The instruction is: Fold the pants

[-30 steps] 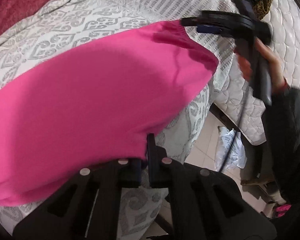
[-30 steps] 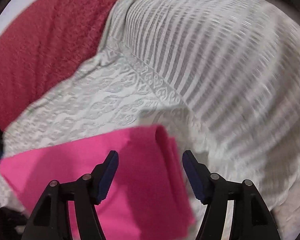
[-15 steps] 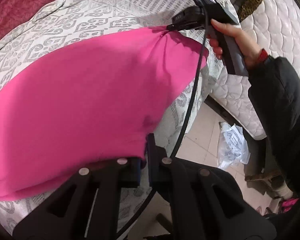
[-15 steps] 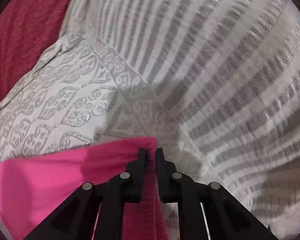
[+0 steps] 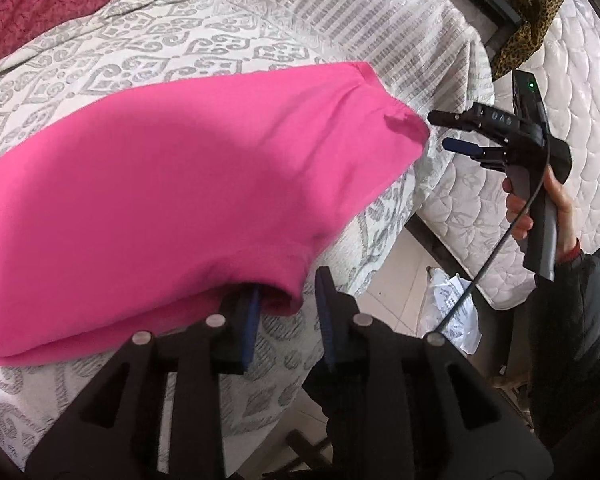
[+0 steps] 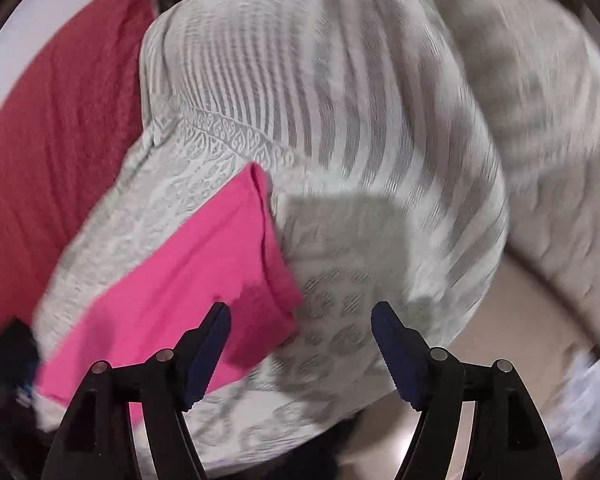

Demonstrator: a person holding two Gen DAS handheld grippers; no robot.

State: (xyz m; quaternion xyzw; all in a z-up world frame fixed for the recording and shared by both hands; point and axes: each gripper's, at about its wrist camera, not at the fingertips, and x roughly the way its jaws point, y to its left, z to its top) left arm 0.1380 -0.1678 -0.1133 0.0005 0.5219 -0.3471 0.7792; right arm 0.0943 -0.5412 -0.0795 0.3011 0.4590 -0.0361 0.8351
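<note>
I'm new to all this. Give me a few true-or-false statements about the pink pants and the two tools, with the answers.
1. The pink pants lie on a patterned bedspread. True.
2. The right gripper clamps the pants. False: its jaws are opening, nothing between them, clear of the cloth.
3. The left gripper has a corner of the pants between its jaws. True; the jaws are opening.
4. The pants are blue. False: pink.
5. A leopard-print cloth lies on the far mattress. True.
</note>
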